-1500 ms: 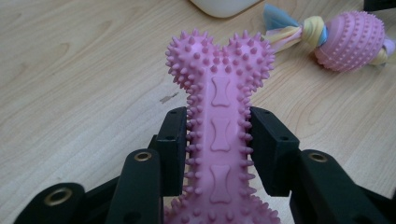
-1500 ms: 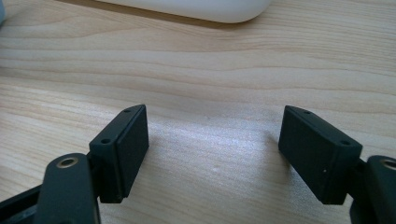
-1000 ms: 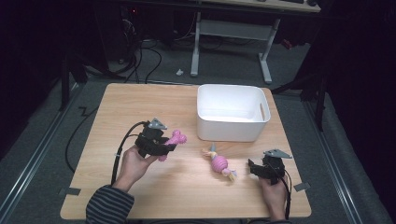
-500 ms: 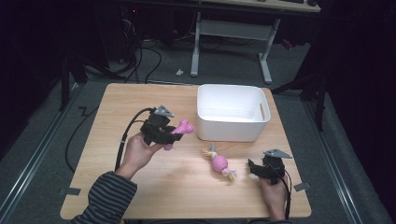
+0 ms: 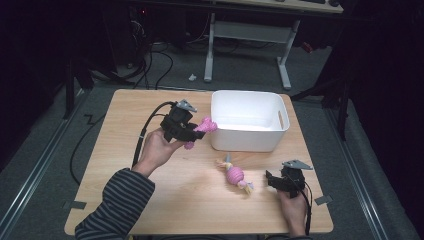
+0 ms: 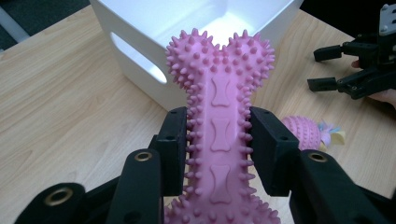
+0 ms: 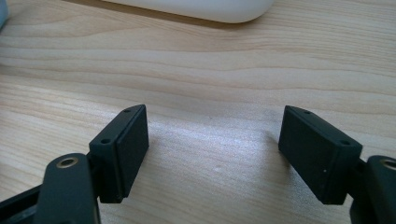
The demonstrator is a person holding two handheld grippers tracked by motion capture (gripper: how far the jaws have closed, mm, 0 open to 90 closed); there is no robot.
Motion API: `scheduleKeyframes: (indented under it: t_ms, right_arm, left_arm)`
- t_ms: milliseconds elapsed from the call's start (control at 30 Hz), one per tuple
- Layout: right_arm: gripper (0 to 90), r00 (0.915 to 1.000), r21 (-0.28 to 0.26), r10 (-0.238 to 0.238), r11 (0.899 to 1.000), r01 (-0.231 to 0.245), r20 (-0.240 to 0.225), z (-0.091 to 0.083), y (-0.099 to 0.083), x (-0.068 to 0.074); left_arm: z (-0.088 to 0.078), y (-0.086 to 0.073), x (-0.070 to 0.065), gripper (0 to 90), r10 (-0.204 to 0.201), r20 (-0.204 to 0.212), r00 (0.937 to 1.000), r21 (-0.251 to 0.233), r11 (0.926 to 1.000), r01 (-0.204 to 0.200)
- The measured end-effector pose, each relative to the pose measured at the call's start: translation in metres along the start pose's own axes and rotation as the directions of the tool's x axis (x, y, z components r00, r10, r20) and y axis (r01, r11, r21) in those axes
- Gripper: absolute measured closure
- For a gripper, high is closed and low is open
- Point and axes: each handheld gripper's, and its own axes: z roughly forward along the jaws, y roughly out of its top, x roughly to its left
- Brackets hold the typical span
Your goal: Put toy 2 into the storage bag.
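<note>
Looking down on a light wooden table (image 5: 125, 125) with a pale grain running across it, set in a dim room: dark grey floor, black cables snaking over it beyond the far edge, and the white legs of another desk (image 5: 210, 55) standing further back. Strips of grey tape (image 5: 74, 204) sit at the near corners of the table. No brand, label or writing is readable anywhere.

Over on the left, the left gripper (image 5: 192, 131) is raised above the table just beside the white plastic bin (image 5: 250, 142), and it has a pink spiky rubber bone toy (image 6: 219, 116) clamped between its jaws. From the left gripper view the pads press on the toy's narrow shaft from both sides, with the knobbed far end poking out toward the bin's handle slot (image 6: 137, 58). The hand (image 5: 157, 149) holding it comes out of a striped sleeve (image 5: 117, 205).

Now the right side: the right gripper (image 5: 272, 180) rests low near the table's near right corner, jaws spread wide with nothing between them but bare wood in the right gripper view. Just beside it lies a pink ball on a rope toy (image 5: 235, 175), flat on the table in front of the bin, apart from the jaws. The bin's inside looks bare white.
</note>
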Motion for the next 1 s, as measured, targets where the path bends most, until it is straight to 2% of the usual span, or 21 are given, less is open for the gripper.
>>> scheduleKeyframes:
  t_ms: [533,1000]
  right_arm:
    - [24.5,1.0000,0.000,-0.002,1.000,0.002,-0.001,0.000,0.000,0.000]
    - [24.5,1.0000,0.000,-0.001,1.000,0.001,0.000,0.000,0.000,0.000]
  left_arm:
    - [0.008,0.033,0.006,58.9,0.025,0.014,0.9996,-0.003,0.9997,-0.025]
    - [0.025,0.062,0.006,59.0,0.046,0.026,0.9986,-0.012,0.9989,-0.046]
